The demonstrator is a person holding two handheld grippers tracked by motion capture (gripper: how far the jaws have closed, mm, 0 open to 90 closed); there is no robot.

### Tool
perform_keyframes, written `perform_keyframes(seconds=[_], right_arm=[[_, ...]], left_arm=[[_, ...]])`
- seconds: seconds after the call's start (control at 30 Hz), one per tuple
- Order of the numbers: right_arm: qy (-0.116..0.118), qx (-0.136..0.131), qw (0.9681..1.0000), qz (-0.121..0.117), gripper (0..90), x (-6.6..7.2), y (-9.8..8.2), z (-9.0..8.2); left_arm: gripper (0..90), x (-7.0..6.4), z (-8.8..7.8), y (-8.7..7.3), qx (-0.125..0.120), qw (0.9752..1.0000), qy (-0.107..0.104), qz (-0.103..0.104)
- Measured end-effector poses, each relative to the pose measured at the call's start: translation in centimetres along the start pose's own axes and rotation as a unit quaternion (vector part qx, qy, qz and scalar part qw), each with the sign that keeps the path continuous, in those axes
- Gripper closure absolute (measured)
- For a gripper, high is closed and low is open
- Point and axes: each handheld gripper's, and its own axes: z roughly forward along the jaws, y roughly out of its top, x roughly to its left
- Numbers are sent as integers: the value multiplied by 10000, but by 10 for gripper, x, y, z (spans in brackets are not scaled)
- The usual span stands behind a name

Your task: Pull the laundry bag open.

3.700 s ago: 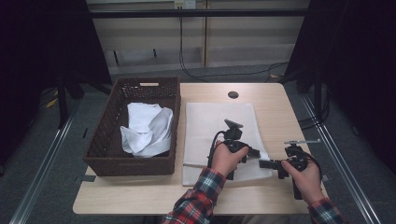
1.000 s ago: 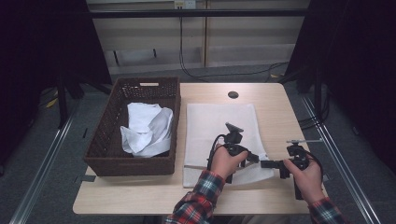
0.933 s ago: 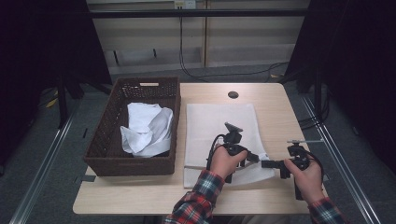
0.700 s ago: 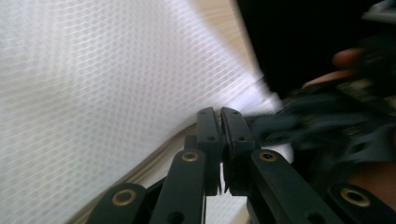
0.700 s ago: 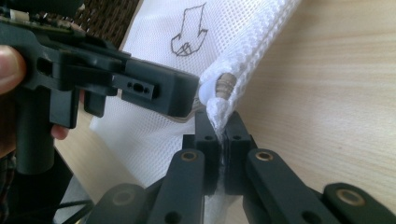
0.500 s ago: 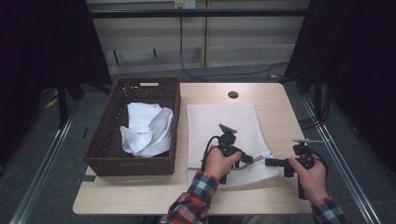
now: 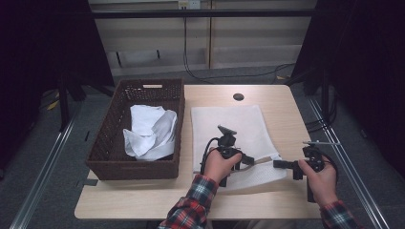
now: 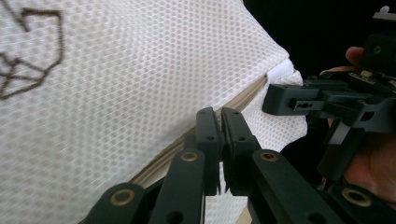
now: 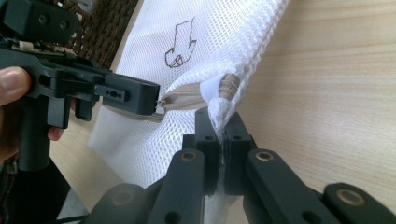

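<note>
Mesh laundry bag (image 7: 234, 131) lies flat on bench (image 7: 286, 102), near edge lifted. Right claw (image 9: 223, 128) clenched on bag's corner by zipper end; left claw (image 8: 220, 135) clenched at the zipper (image 8: 196, 140). Zipper looks mostly closed. White cloths (image 7: 150, 131) in basket (image 7: 107, 143), likely not yet bagged.

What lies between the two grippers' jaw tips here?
The mesh bag's beige zipper spans it, seen in the right gripper view; left gripper and right gripper each grip the bag.
</note>
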Motion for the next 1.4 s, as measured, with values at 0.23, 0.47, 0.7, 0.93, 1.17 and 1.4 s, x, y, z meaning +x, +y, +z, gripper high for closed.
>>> perform_keyframes(seconds=[0.23,0.47,0.7,0.93,1.17,1.4], right_arm=[[21,7,10000,-22,877,1,0,1],[-59,-25,10000,-53,877,-2,0,-1],[-130,-164,9998,14,877,-7,2,-8],[-198,-201,9996,-38,877,-6,2,-8],[-251,-248,9994,-26,877,-8,1,-10],[-301,-305,9991,73,877,-15,1,-14]], left_arm=[[860,2,-7,1,-27,10000,31,25],[870,7,-20,0,-64,10000,25,-20],[872,12,-36,1,-163,9996,214,-74],[872,11,-41,3,-168,9992,361,4],[871,13,-47,5,-199,9994,284,-56],[873,21,-57,6,-313,9987,382,-144]])
